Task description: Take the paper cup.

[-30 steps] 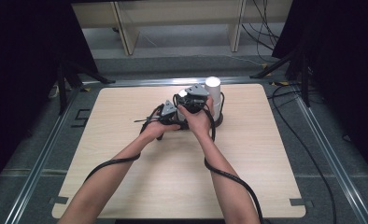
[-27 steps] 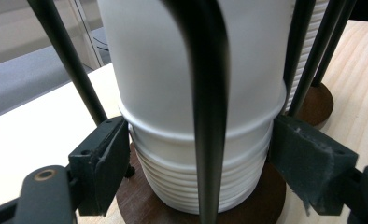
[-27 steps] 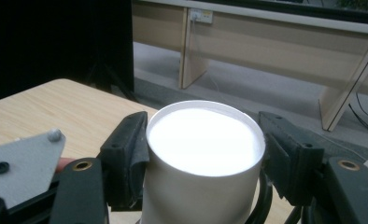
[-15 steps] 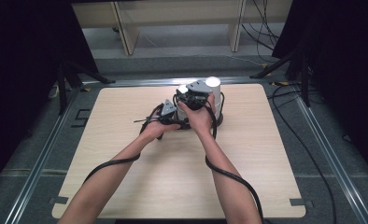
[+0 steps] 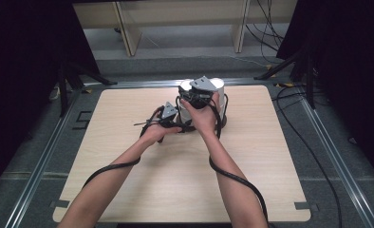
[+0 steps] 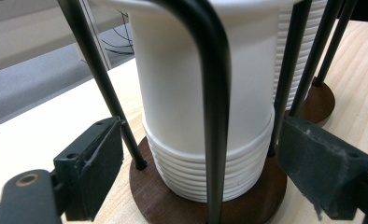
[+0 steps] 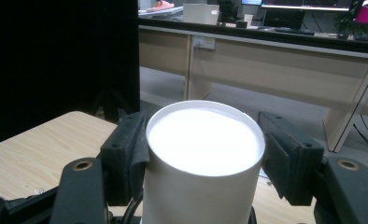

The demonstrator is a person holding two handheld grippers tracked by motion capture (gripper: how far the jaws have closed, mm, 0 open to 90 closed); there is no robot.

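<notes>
A stack of upside-down white paper cups (image 6: 196,93) stands in a black wire holder (image 6: 215,116) on a round brown wooden base (image 6: 173,205). My left gripper (image 6: 205,177) is open low down, one jaw on each side of the base and the stack's lower rims. My right gripper (image 7: 203,158) is at the top of the stack, with both pads pressed against the sides of the top cup (image 7: 203,140). From the high view, both grippers meet at the holder: left gripper (image 5: 168,114), right gripper (image 5: 199,92), white cup top (image 5: 217,84).
A second ribbed white stack (image 6: 308,42) on its own brown base (image 6: 324,98) stands just behind the first. The holder sits at the far middle of a light wooden table (image 5: 128,156). Cables trail from both grippers. Black stands and desks lie beyond the far edge.
The right gripper has shifted slightly up and toward the top of the stack. The left gripper has stayed at the holder's base.
</notes>
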